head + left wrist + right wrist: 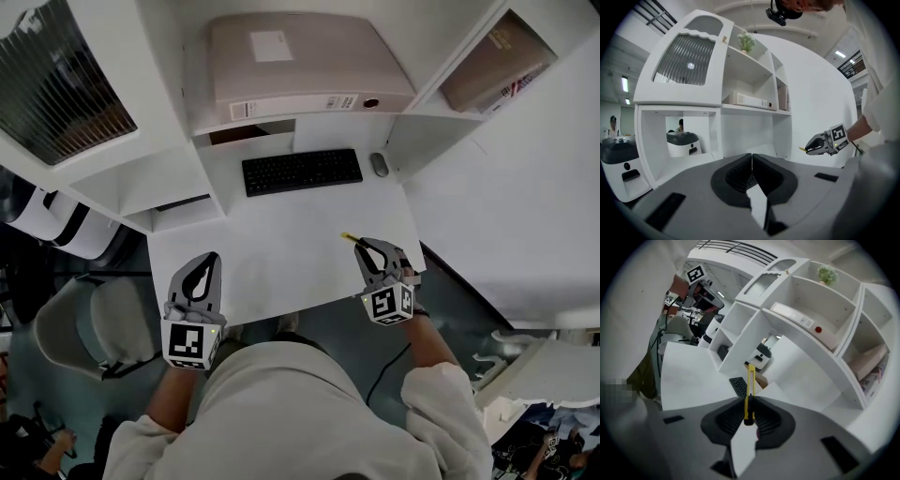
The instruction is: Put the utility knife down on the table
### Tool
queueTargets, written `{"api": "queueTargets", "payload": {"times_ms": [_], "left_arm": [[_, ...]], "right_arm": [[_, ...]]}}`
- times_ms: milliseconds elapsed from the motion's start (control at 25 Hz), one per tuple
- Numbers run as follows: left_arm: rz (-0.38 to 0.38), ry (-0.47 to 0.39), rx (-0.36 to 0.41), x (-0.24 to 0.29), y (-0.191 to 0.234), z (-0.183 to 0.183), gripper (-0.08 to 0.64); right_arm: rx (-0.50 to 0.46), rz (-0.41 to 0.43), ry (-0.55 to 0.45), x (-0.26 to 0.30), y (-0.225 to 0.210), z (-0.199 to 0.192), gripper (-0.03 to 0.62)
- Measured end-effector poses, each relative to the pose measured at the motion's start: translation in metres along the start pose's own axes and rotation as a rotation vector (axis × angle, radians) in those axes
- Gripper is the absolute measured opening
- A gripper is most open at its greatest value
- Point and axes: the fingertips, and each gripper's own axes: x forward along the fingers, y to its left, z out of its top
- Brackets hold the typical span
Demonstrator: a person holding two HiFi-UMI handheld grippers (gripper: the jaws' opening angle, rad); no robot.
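Observation:
A slim yellow utility knife (749, 392) sticks out forward from between the jaws of my right gripper (749, 414), which is shut on its rear end. In the head view the right gripper (372, 251) hangs over the right front part of the white table (272, 253), the knife's yellow tip (349, 237) pointing up-left. My left gripper (202, 272) sits at the table's front left edge, its jaws pressed together with nothing in them. From the left gripper view (752, 165) the right gripper (820, 143) and the knife tip (802, 149) show at the right.
A black keyboard (302, 172) and a grey mouse (379, 164) lie at the back of the table under a white shelf unit (309, 117) with a grey box (300, 66). A grey chair (89, 323) stands at the left.

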Motion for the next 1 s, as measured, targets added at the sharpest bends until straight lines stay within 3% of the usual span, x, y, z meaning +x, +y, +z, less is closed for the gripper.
{"api": "queueTargets", "payload": {"times_ms": [560, 1000], "left_arm": [[0.167, 0.046, -0.019, -0.020, 0.022, -0.015, 0.006], [0.264, 0.078, -0.020, -0.037, 0.030, -0.022, 0.006]], "right_arm": [[-0.234, 0.349, 0.044, 0.079, 0.063, -0.055, 0.067], [-0.327, 0.489, 0.069, 0.113, 0.094, -0.088, 0.067]]}}
